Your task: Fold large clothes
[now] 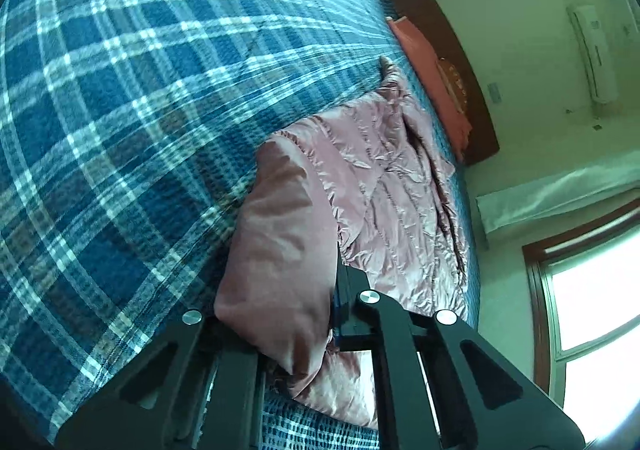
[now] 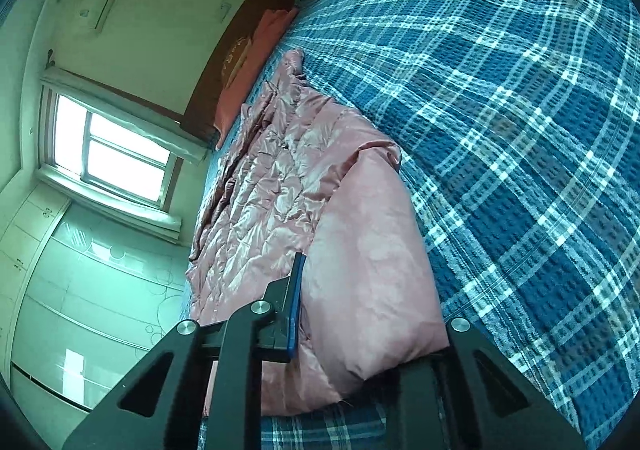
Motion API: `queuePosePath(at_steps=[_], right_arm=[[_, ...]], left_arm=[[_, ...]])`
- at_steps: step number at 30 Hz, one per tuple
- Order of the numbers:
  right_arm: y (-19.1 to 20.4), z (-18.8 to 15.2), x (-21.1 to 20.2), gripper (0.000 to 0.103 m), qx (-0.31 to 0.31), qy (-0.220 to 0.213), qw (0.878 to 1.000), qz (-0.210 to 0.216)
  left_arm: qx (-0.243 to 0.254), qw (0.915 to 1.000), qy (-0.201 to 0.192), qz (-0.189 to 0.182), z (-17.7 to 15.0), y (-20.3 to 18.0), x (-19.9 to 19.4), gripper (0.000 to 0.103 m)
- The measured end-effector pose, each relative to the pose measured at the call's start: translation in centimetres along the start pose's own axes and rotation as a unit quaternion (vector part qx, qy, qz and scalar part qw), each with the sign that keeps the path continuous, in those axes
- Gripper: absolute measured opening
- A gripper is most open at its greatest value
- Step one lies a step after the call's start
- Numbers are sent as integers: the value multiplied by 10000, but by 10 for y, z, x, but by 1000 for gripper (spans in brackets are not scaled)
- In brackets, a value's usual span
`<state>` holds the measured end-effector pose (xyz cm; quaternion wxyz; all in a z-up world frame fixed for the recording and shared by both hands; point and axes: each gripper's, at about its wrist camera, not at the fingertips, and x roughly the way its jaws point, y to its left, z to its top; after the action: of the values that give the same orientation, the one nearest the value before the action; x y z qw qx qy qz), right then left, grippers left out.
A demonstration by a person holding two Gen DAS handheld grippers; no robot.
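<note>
Pink quilted satin covers most of the jacket (image 1: 384,178), which lies spread on a bed under a blue plaid bedspread (image 1: 120,110). A smoother pink fold of the jacket bulges toward both cameras at the near edge. The left gripper (image 1: 304,314) is clenched on that fold, its blue-edged finger pressed against the fabric's right side in the left wrist view. The right gripper (image 2: 360,314) is likewise clamped on the puffy fold (image 2: 368,250), with cloth bunched between its black fingers. An orange-red pillow (image 2: 244,74) rests against the dark wooden headboard (image 1: 472,90) beyond the jacket. A bright window (image 2: 112,150) sits in the pale wall.
</note>
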<state>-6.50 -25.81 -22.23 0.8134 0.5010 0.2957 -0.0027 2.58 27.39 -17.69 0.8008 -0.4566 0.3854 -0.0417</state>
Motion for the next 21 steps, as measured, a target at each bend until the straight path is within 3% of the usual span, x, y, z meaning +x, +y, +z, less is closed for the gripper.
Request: queuePosePath(at_steps=[10,21], right_arm=[[18,-4,-27,12,-386,-42,9987,344],[51,-23,-98,12,-905,-12,9928,787]], left_arm=[[495,9978,-197,-389,1,-24,-39,5],[877,9927,-253,-785,-13,-35,-115,4]])
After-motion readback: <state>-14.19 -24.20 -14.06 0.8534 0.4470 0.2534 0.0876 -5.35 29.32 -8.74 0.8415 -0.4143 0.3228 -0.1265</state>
